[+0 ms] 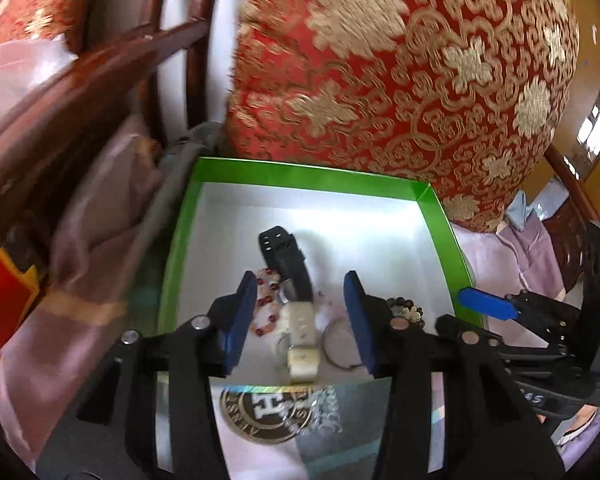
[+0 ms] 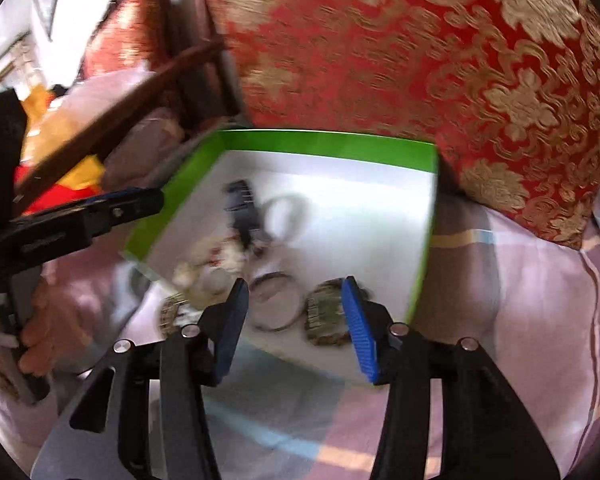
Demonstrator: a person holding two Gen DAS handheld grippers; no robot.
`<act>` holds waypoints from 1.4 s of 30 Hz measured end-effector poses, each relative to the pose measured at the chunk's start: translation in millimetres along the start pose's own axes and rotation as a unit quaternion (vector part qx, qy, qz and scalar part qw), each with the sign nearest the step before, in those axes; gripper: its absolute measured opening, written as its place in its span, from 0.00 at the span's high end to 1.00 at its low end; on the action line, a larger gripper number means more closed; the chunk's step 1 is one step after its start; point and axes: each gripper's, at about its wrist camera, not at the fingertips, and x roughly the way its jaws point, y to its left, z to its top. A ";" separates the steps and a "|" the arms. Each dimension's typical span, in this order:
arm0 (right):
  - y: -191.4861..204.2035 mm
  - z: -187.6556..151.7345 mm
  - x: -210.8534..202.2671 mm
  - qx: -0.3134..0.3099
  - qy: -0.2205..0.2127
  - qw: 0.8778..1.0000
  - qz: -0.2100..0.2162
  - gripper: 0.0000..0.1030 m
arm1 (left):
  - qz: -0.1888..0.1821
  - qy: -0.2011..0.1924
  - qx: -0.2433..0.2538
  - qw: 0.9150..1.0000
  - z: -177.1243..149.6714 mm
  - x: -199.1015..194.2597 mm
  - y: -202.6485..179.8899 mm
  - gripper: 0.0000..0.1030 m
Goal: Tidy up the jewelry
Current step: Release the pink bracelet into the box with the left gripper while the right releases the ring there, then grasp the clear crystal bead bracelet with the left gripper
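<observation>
A green box (image 1: 312, 174) with a white floor lies on the bed; it also shows in the right wrist view (image 2: 328, 138). Inside lie a black watch strap (image 1: 286, 262), a red and white bead bracelet (image 1: 266, 300), a cream strap (image 1: 302, 336), a thin metal bangle (image 1: 338, 344) and a dark bead bracelet (image 1: 406, 310). My left gripper (image 1: 300, 320) is open over the cream strap and holds nothing. My right gripper (image 2: 296, 324) is open over the metal bangle (image 2: 276, 304), beside a blurred dark bead bracelet (image 2: 326, 318).
A large red and gold cushion (image 1: 400, 60) leans behind the box. Dark wooden bed rails (image 1: 80, 80) stand at the left. Pink bedding (image 2: 520, 300) surrounds the box. A round logo sticker (image 1: 268, 414) sits on the box's near flap.
</observation>
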 end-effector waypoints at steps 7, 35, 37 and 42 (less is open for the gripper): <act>47.8 -27.1 27.3 -0.074 0.065 0.994 0.040 0.62 | 0.024 0.032 0.014 0.999 -54.7 -20.1 10.6 0.55; 43.8 -52.1 87.0 -0.042 0.128 0.991 0.011 0.71 | -0.051 0.162 0.066 0.983 -129.4 45.4 -23.2 0.93; 41.4 -53.7 89.9 -0.041 0.133 0.990 0.000 0.80 | -0.047 0.163 0.068 0.983 -129.9 45.8 -22.6 0.93; 43.4 -57.9 88.8 -0.057 0.144 0.988 -0.004 0.93 | -0.034 0.160 0.081 0.983 -131.0 43.7 -26.3 0.93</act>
